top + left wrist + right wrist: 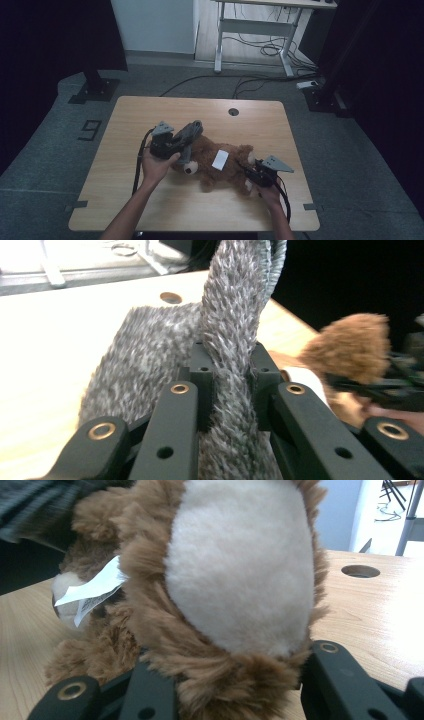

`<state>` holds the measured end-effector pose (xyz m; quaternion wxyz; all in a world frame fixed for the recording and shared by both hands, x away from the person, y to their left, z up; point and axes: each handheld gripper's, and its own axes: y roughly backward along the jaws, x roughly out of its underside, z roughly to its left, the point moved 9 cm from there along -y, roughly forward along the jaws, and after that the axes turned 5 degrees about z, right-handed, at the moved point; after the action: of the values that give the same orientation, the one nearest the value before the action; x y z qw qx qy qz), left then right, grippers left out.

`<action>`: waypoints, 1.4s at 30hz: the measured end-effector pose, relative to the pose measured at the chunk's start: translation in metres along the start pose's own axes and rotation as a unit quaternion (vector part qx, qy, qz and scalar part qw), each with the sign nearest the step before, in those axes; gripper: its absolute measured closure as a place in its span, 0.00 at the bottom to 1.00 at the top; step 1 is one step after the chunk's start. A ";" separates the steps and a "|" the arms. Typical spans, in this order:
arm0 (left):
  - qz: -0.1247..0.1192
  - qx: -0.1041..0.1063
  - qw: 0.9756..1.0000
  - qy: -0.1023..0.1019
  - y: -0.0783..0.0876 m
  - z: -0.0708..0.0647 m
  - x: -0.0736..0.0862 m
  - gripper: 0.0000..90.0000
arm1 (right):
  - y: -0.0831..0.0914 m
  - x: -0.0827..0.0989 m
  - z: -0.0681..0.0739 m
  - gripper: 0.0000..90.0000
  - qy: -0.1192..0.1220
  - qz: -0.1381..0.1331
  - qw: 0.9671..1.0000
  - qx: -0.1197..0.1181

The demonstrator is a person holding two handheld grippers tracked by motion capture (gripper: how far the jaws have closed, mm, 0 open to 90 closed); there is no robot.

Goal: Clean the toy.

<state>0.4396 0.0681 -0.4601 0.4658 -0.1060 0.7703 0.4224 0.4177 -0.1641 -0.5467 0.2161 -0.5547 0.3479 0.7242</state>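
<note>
Brown teddy bear (220, 167) lying on its back across the middle of the tabletop (150, 210), head toward the left, feet toward the right. Left tool (184, 142) pinching a grey knitted scarf (190, 131) at the bear's head end, jaws pressed onto the fabric, the strip lifted off the wood. Right tool (248, 176) clamped on the bear's foot at the right end, low over the wood.

Plenty of bare wood along the near edge and on the far side up to the round cable hole (233, 111). Less room on the right: right hand (270, 192) close to that edge. Left edge well apart from the left hand (157, 167). Beyond the far edge: grey floor, loose cables, legs of a white desk (255, 30).

Left gripper view: grey fuzzy weave of the scarf (230, 340) running up between the black jaws, a wider fold (145, 355) spread to the left of them, a brown furry paw (352, 345) farther off at the right.

Right gripper view: cream sole (242, 565) of the foot ringed with brown fur, squeezed between the jaws at its lower rim; white sewn-in label (92, 592) sticking out of the fur, printing too small to read; in the high view the same label (219, 159) a plain white patch on the belly.
</note>
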 end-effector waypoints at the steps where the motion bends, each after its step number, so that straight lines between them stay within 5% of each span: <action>1: 0.011 -0.006 1.000 -0.001 -0.006 0.003 0.001 0.86 | 0.000 0.000 0.000 0.70 0.001 0.000 1.000 0.001; 4: 0.038 -0.013 0.999 0.012 -0.021 0.010 0.010 0.86 | 0.001 0.000 0.000 0.70 0.002 -0.001 1.000 0.002; 6: 0.033 -0.004 0.999 0.025 -0.023 0.014 0.017 0.86 | 0.000 0.000 0.000 0.70 0.001 -0.001 1.000 0.002; 16: 0.030 0.004 0.997 0.073 0.002 0.046 0.050 0.86 | 0.000 0.000 0.000 0.70 0.002 -0.001 1.000 0.002; 21: 0.040 -0.021 0.997 0.058 0.010 0.052 0.064 0.85 | 0.000 0.000 0.000 0.70 0.001 0.001 1.000 0.002; 27: 0.057 -0.025 0.995 0.073 0.015 0.062 0.088 0.85 | 0.000 0.000 0.000 0.70 0.001 0.001 1.000 0.004; 30: 0.044 -0.025 0.996 0.070 0.020 0.059 0.081 0.85 | 0.000 0.000 -0.001 0.70 0.000 0.001 1.000 0.004; 35: 0.019 -0.022 0.999 0.034 0.024 0.038 0.043 0.85 | 0.001 0.000 -0.001 0.70 0.003 0.001 1.000 0.006; 42: 0.023 -0.002 1.000 0.008 -0.008 0.009 -0.002 0.84 | 0.002 -0.001 0.000 0.70 0.006 0.000 1.000 0.003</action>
<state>0.4507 0.0688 -0.4650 0.4494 -0.0929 0.7758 0.4330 0.4165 -0.1657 -0.5455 0.2156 -0.5587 0.3515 0.7196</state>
